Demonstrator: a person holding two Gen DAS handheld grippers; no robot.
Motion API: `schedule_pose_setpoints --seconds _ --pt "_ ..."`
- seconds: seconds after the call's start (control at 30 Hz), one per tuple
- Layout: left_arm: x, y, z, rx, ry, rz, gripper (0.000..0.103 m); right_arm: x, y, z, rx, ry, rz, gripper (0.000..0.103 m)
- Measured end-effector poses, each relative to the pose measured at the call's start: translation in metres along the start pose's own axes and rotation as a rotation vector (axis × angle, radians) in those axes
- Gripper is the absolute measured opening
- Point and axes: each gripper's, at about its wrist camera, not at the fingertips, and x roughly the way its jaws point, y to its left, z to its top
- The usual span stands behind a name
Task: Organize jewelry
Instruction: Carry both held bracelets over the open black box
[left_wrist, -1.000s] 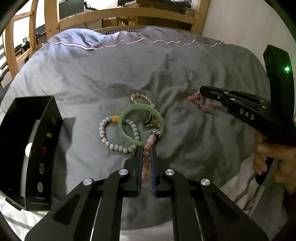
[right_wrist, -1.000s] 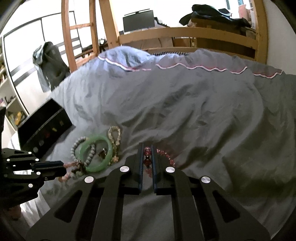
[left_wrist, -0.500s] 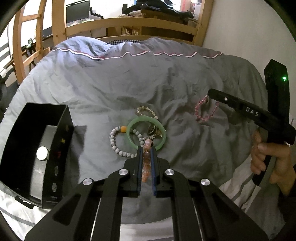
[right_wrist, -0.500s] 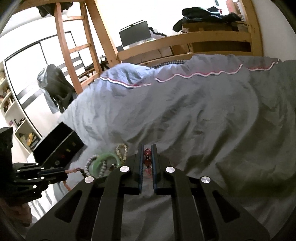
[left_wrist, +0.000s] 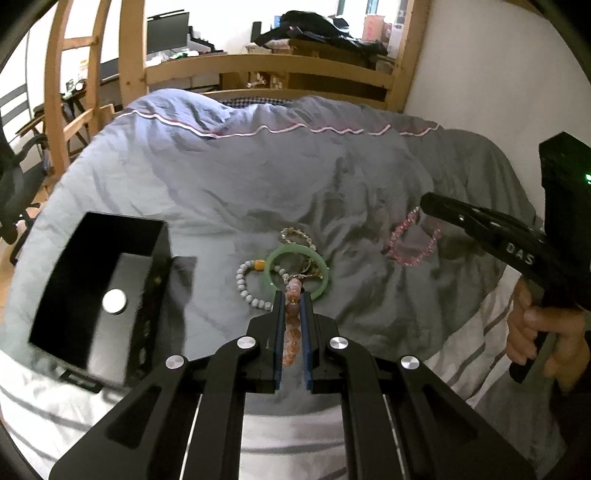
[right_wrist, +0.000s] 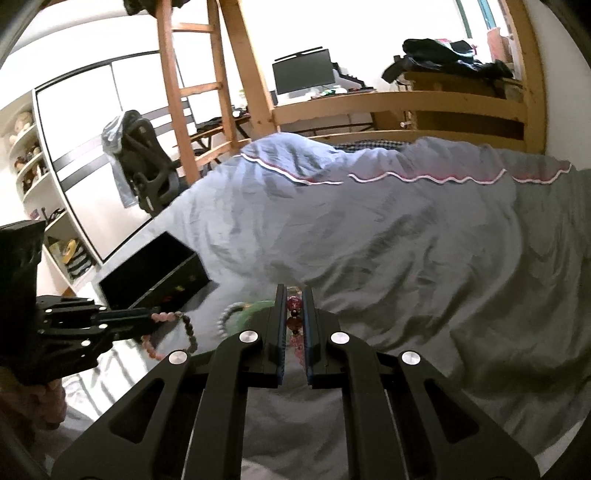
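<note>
My left gripper (left_wrist: 291, 295) is shut on a peach-pink bead bracelet (left_wrist: 292, 332), lifted above the grey duvet; from the right wrist view the same bracelet (right_wrist: 173, 325) dangles from the left gripper (right_wrist: 149, 318). My right gripper (right_wrist: 294, 291) is shut on a dark pink bead bracelet (right_wrist: 294, 304), which hangs as a loop (left_wrist: 410, 243) from the right gripper (left_wrist: 424, 202) in the left wrist view. On the duvet lie a green bangle (left_wrist: 297, 271), a grey bead bracelet (left_wrist: 245, 286) and a pale gold bracelet (left_wrist: 295, 236). An open black jewelry box (left_wrist: 99, 295) stands at the left.
The grey duvet (left_wrist: 258, 184) covers the bed, with a wooden bed rail (left_wrist: 266, 70) and ladder (right_wrist: 177, 92) behind. A striped sheet (left_wrist: 472, 354) lies at the near edge. A person's hand (left_wrist: 543, 339) holds the right gripper's handle. A chair (right_wrist: 144, 177) stands beyond the box.
Both grippers have risen from the duvet, each lifting its bracelet. The pink loop now hangs free of the cover, and the peach bracelet has come off the pile.
</note>
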Motion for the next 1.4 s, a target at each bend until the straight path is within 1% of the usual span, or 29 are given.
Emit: schedule_pose_setpoints --seconds 0.23,0.47,0.63,0.77,0.93,1.17,1.27,1.33,1.4 --pt "-0.032 0.017 -0.004 -0.036 -0.05 0.015 0.008 -0.012 0.037 0.001 -0.036 0.013 0.025 0.009" --pt "-0.05 0.036 0.001 -0.04 -0.093 0.056 0.008 -0.005 0.071 0.004 -0.058 0.046 0.048 0.009" --pt "-0.058 0.052 0.008 -0.038 -0.131 0.096 0.008 0.008 0.092 0.01 -0.084 0.073 0.042 0.009" --pt "-0.063 0.069 0.011 -0.059 -0.155 0.09 0.008 0.019 0.108 0.018 -0.108 0.087 0.031 0.009" --pt "-0.063 0.091 0.013 -0.079 -0.167 0.125 0.008 0.034 0.132 0.031 -0.143 0.09 0.029 0.009" --pt "-0.067 0.118 0.016 -0.14 -0.191 0.13 0.008 0.059 0.16 0.044 -0.171 0.104 0.047 0.009" --pt "-0.067 0.131 0.015 -0.166 -0.19 0.138 0.008 0.07 0.174 0.047 -0.197 0.114 0.055 0.009" --pt "-0.067 0.142 0.013 -0.187 -0.189 0.149 0.008 0.078 0.182 0.05 -0.2 0.117 0.069 0.009" --pt "-0.068 0.15 0.011 -0.216 -0.19 0.14 0.008 0.086 0.189 0.054 -0.198 0.12 0.088 0.009"
